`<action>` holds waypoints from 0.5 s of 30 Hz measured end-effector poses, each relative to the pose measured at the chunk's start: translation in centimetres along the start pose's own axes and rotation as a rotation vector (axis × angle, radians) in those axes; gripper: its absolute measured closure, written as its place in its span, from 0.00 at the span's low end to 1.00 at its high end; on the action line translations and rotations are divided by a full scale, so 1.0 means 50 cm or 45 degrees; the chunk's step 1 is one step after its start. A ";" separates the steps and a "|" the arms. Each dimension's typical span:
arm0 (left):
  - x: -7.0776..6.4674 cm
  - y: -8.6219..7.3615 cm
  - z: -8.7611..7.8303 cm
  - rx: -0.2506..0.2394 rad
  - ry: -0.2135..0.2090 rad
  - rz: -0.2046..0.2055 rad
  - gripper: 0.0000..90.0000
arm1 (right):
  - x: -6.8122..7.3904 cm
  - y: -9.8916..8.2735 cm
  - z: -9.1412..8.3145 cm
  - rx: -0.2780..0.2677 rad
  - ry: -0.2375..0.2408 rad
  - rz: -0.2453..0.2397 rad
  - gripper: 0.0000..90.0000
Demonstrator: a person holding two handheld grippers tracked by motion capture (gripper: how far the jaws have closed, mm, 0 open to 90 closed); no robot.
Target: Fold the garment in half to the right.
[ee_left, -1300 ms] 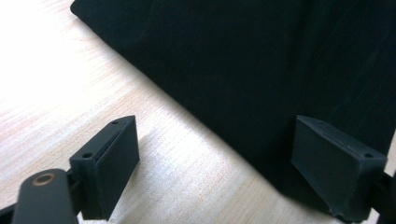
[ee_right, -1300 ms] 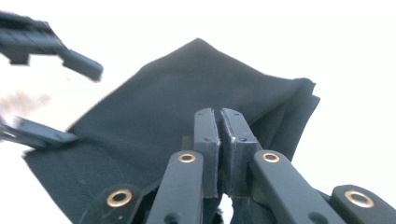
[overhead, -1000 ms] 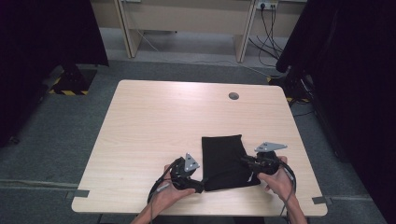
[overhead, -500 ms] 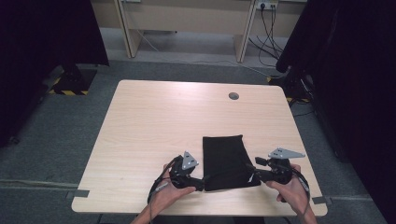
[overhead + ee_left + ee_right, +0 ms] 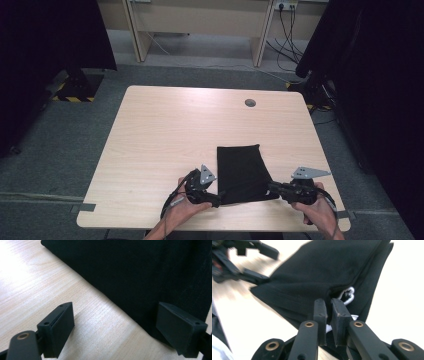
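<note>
A folded black cloth [image 5: 242, 172] lies on the near half of the wooden table [image 5: 170, 130]. My left gripper [image 5: 217, 200] is open at its near left corner. In the left gripper view the jaws [image 5: 117, 327] straddle the cloth's edge [image 5: 140, 272], one pad on bare wood and one over the fabric. My right gripper [image 5: 272, 187] is at the near right corner. Its jaws [image 5: 328, 307] have just closed and pinch a top layer of the cloth [image 5: 324, 270] at its edge. A white tag [image 5: 348, 293] peeks out beside them. The left gripper [image 5: 270, 265] shows blurred beyond.
A round cable hole [image 5: 250, 103] sits at the table's far right. The table's near edge runs just under both hands. Behind the table stand a desk frame [image 5: 200, 20] with hanging cables [image 5: 287, 30] and dark curtains on both sides.
The right hand moved right from over the cloth's near right part to its corner, and its jaws now sit together at the edge. The left gripper stayed put.
</note>
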State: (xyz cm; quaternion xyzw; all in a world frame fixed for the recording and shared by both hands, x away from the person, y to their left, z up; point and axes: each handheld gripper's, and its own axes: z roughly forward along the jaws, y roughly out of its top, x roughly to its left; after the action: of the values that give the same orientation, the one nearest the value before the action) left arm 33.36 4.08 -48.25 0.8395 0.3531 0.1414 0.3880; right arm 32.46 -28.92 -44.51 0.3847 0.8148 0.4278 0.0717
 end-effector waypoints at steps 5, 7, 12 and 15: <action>0.000 0.001 0.001 0.001 0.005 -0.002 0.15 | -0.004 -0.021 -0.013 0.064 -0.045 -0.023 0.95; 0.000 -0.001 -0.001 -0.003 0.007 -0.004 0.15 | 0.000 -0.034 -0.012 0.118 -0.079 -0.046 0.91; 0.005 -0.004 -0.020 -0.040 0.007 -0.018 0.15 | 0.007 -0.017 -0.030 0.021 -0.159 -0.076 0.69; 0.012 -0.009 -0.039 -0.053 0.006 -0.037 0.14 | 0.013 0.007 -0.019 -0.058 -0.163 -0.117 0.57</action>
State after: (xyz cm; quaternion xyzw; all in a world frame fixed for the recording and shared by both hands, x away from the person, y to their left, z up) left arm 32.58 5.80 -47.34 0.8256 0.3633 0.1451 0.4066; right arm 31.81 -28.94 -43.52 0.3717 0.8153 0.4170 0.1522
